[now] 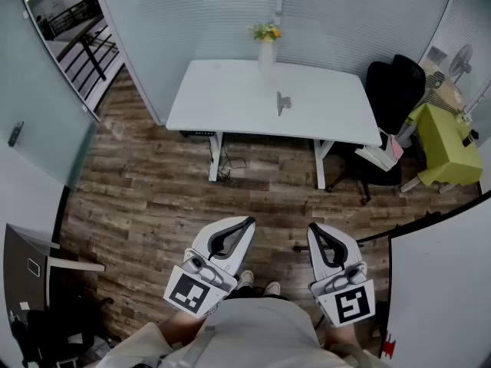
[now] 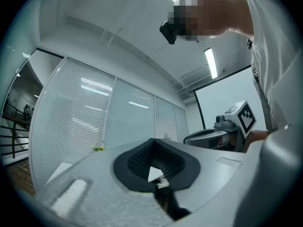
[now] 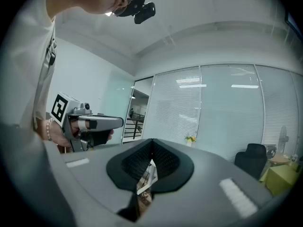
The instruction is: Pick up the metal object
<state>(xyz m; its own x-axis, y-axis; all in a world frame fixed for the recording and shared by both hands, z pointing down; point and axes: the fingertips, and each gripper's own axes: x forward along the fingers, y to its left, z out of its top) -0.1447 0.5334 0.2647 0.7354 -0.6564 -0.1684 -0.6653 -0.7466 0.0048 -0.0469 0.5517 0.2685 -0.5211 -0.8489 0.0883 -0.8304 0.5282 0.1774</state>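
Note:
A small upright metal object (image 1: 283,103) stands on the white table (image 1: 230,98) across the room, far from both grippers. My left gripper (image 1: 244,225) and right gripper (image 1: 316,231) are held side by side close to the person's body, over the wooden floor, and point toward the table. Both have their jaws together with nothing between them. In the left gripper view the left gripper (image 2: 153,144) aims up at the glass wall. In the right gripper view the right gripper (image 3: 152,144) faces the blinds, and the table is hidden behind it.
A vase of yellow flowers (image 1: 266,43) stands at the table's back edge. A black office chair (image 1: 393,90) and a green cabinet (image 1: 449,140) sit to the table's right. A white panel (image 1: 445,282) rises at my right, and a glass partition (image 1: 46,113) at my left.

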